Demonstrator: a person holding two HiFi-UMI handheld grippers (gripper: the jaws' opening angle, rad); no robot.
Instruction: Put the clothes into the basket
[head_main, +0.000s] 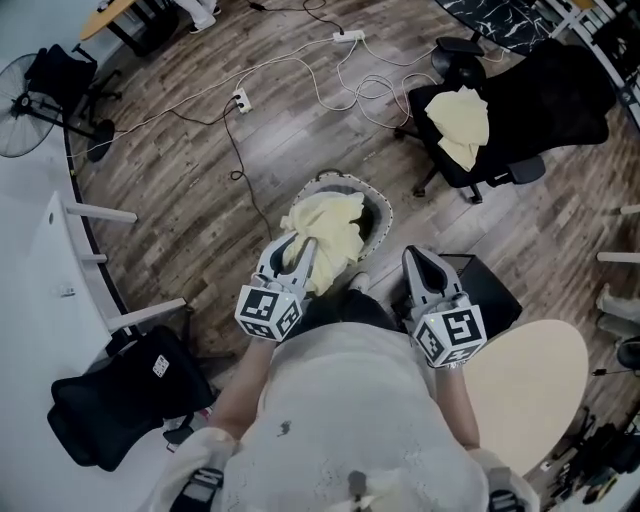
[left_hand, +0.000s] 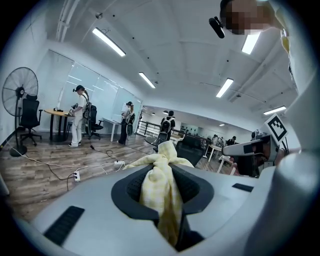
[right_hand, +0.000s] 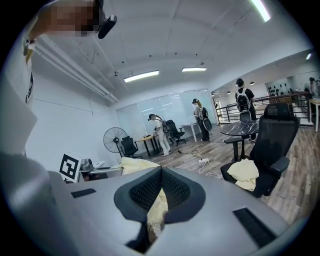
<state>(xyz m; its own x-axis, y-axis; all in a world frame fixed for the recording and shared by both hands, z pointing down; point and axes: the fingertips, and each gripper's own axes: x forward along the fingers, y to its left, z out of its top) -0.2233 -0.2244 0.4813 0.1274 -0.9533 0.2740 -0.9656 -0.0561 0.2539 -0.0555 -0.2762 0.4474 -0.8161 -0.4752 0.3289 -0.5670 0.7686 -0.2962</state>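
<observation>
A pale yellow cloth (head_main: 330, 235) hangs from my left gripper (head_main: 300, 250) over the oval grey basket (head_main: 381, 212) on the wood floor. In the left gripper view the jaws (left_hand: 165, 165) are shut on a bunched fold of this cloth (left_hand: 162, 192), which spills out past the tips. My right gripper (head_main: 415, 258) is to the right of the basket with its tips together (right_hand: 160, 172) and nothing pinched; some yellow shows through the gap below the tips. A second yellow cloth (head_main: 460, 125) lies on a black office chair (head_main: 520, 110) farther off, also in the right gripper view (right_hand: 245, 172).
White and black cables with a power strip (head_main: 240, 100) run across the floor beyond the basket. A floor fan (head_main: 20, 120) stands far left, a black chair (head_main: 110, 400) near left, a round beige table (head_main: 530, 385) near right. People stand at desks in the distance (left_hand: 77, 120).
</observation>
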